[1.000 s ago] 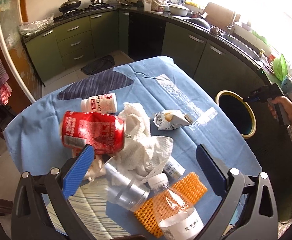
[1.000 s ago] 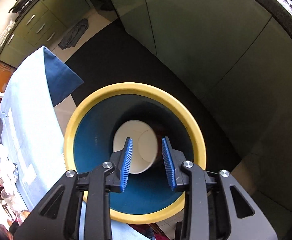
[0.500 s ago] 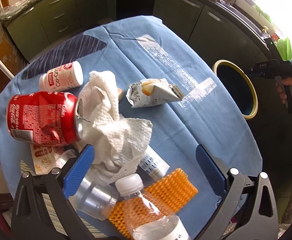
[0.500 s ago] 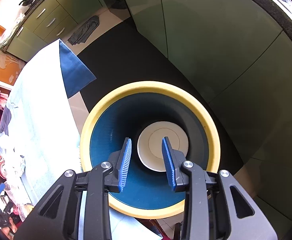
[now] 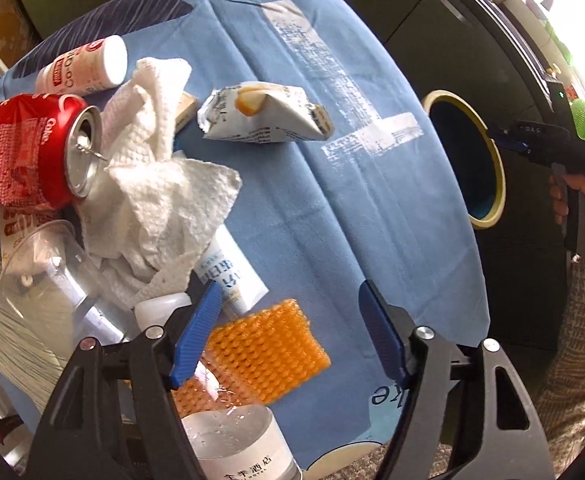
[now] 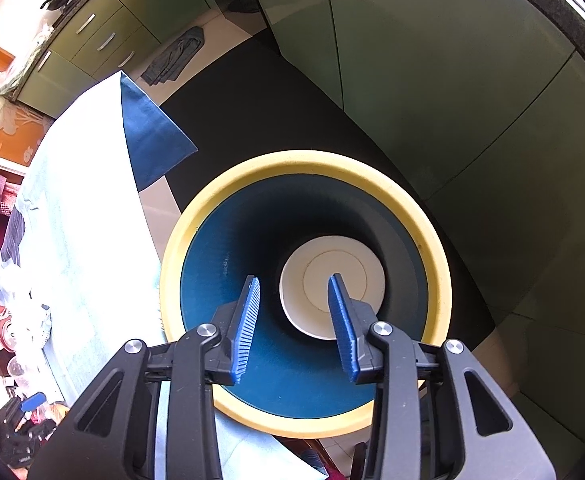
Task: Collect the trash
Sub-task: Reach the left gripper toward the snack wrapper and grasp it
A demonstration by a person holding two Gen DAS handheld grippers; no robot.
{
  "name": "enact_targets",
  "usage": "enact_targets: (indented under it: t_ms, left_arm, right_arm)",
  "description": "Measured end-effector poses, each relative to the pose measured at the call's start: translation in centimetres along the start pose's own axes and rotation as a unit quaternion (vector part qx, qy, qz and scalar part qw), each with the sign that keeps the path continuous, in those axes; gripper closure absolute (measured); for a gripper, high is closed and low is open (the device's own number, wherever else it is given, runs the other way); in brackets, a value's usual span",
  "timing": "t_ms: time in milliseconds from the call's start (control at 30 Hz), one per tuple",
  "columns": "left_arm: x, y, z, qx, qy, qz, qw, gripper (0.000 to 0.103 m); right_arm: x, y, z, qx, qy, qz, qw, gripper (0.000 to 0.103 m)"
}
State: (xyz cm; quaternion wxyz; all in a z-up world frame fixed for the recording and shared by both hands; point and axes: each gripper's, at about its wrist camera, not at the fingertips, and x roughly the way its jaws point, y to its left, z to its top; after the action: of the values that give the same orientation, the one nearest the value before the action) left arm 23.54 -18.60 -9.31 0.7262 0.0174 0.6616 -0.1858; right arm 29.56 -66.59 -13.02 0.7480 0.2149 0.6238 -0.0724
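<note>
Trash lies scattered on the blue-clothed counter (image 5: 332, 208). Over its near edge the left hand-held gripper (image 5: 292, 336) points steeply down with its jaws closing; the orange foam net (image 5: 268, 352) lies between them, untouched by the pads. The net's long axis runs from lower left to upper right. A clear water bottle (image 5: 236, 444) lies under the gripper, cap (image 5: 160, 308) pointing away. A red cola can (image 5: 24, 152) lies on its side, open mouth facing right toward the crumpled paper towel (image 5: 160, 184). The right hand-held gripper (image 6: 294, 328) hangs over the yellow-rimmed bin (image 6: 432, 240), jaws opening and empty; a white cup (image 6: 332, 284) lies at the bin's bottom.
</note>
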Motion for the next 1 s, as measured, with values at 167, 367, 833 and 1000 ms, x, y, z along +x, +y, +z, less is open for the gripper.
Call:
enact_targets:
  t_ms: [167,367,833,1000]
  left_arm:
    - [0.6,0.5,0.4,-0.017,0.012,0.018,0.9996,0.036]
    - [3.0,0.2,2.1,-0.026,0.030,0.042,0.9983,0.037]
    - [4.8,0.3,4.2,-0.027,0.039,0.001,0.9989,0.079]
    - [4.3,-1.0,3.8,0.004,0.023,-0.002,0.9997,0.092]
  right_arm:
    - [0.1,-1.0,0.2,0.006,-0.001,0.003,1.000,0.067]
    - [0.2,-1.4,0.0,0.008,-0.001,0.010,1.000,0.067]
    - [0.4,-1.6,-0.1,0.003,0.002,0.018,1.000,0.067]
    - [0.2,-1.2,-0.4,-0.004,0.002,0.023,1.000,0.067]
